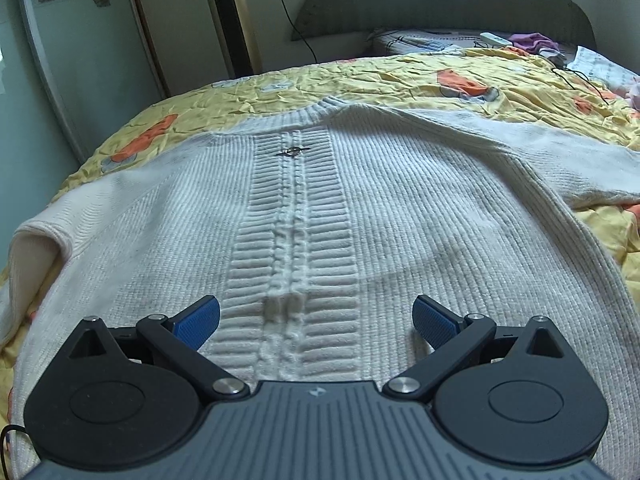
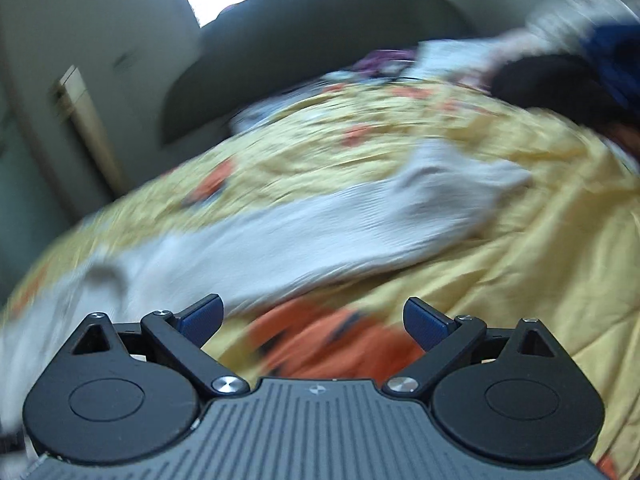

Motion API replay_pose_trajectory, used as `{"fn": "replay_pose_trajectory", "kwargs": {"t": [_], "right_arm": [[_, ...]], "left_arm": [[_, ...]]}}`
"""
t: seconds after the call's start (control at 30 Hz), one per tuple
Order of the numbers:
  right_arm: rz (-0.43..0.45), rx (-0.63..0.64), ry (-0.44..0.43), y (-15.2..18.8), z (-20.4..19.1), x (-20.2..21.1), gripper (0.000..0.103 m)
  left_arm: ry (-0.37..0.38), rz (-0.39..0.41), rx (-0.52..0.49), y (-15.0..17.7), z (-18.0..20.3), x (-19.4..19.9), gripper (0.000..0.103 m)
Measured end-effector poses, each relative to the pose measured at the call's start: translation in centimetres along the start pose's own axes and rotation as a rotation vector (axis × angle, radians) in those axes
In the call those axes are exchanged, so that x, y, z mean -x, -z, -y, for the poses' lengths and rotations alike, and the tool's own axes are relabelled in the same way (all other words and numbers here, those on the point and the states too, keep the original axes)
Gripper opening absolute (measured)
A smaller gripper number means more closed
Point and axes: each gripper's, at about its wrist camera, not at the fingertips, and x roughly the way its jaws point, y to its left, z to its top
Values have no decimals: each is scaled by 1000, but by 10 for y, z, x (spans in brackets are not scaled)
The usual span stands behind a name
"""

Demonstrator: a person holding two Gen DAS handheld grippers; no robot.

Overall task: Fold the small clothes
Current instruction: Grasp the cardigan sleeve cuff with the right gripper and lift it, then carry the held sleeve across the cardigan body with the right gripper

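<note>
A white knitted sweater (image 1: pixel 400 216) lies spread flat on the bed, its collar at the far end and a cable-knit strip with a small metal pin (image 1: pixel 293 152) down its middle. My left gripper (image 1: pixel 316 318) hovers open just above the sweater's lower middle, blue pads wide apart with nothing between them. One sleeve runs off to the right (image 1: pixel 580 160), the other hangs at the left edge (image 1: pixel 36 240). In the blurred right wrist view, the sweater's sleeve (image 2: pixel 320 232) stretches across the bedspread, and my right gripper (image 2: pixel 313 320) stands open above an orange patch, just in front of the sleeve.
The yellow bedspread (image 1: pixel 380 80) with orange patches covers the bed. A pillow, a white remote (image 1: pixel 495 39) and purple cloth (image 1: pixel 534 43) lie by the dark headboard. A tower fan (image 1: pixel 230 16) and a cabinet stand at the left. Dark and blue items (image 2: pixel 580 76) sit far right.
</note>
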Motion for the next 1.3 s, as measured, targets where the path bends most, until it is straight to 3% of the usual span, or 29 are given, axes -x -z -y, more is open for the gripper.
{"fn": "replay_pose_trajectory", "kwargs": {"t": [0.2, 0.43, 0.57, 0.67, 0.7, 0.73, 0.9, 1.0, 1.07, 1.3], "right_arm": [[4, -279, -9, -18, 80, -23, 87], [85, -492, -94, -37, 127, -52, 81], [130, -605, -91, -48, 148, -68, 55], [130, -624, -18, -55, 151, -77, 35], [124, -620, -9, -57, 149, -79, 21], [120, -607, -1, -59, 147, -79, 17], [216, -434, 70, -76, 122, -55, 15], [343, -246, 137, -89, 89, -29, 15], [378, -105, 159, -93, 60, -22, 15], [285, 127, -16, -80, -26, -27, 15]], "left_arm": [[5, -4, -12, 0, 3, 0, 103], [-4, -3, -38, 0, 8, 1, 103], [-11, -1, -49, -2, 8, 2, 103], [-27, 5, -53, -6, 5, 2, 103], [-33, 8, -54, -7, 4, 1, 103], [-41, 10, -54, -8, 2, 1, 103], [-83, 22, -26, -17, -16, -2, 103], [-104, 19, 11, -20, -31, -6, 103], [-114, 6, 36, -20, -41, -11, 103], [-111, -43, 97, -12, -63, -22, 103]]}}
